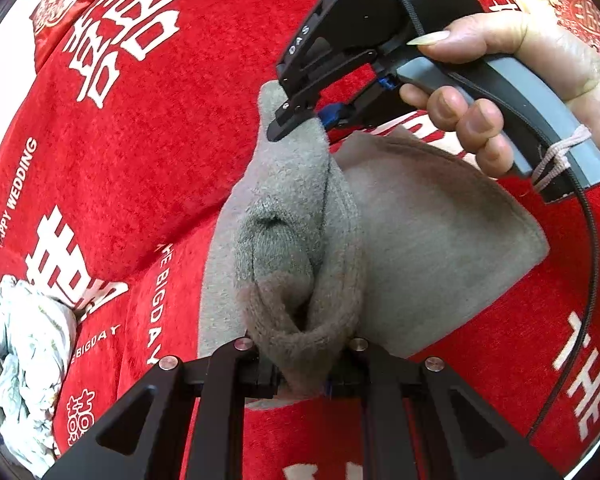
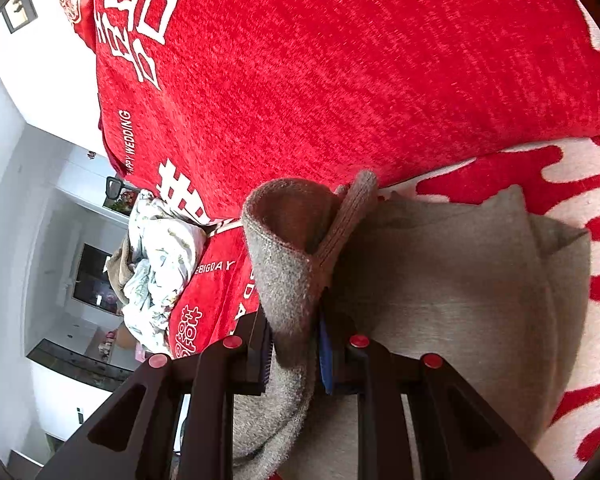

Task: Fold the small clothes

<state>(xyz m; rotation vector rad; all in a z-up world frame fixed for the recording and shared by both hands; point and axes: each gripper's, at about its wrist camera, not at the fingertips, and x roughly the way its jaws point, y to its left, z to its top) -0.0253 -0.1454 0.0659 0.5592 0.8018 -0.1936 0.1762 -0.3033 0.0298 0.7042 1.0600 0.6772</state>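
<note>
Sock (image 1: 300, 216), grey, stretches over the red cover (image 1: 148, 128) from 6 to 12 o'clock: left gripper (image 1: 300, 384) clamps its ribbed cuff, right gripper (image 1: 300, 120) pinches the far end, seemingly the toe, above a grey cloth (image 1: 440, 216).

Home: red wedding bedspread (image 2: 340, 60), crumpled laundry (image 2: 160, 264)
</note>
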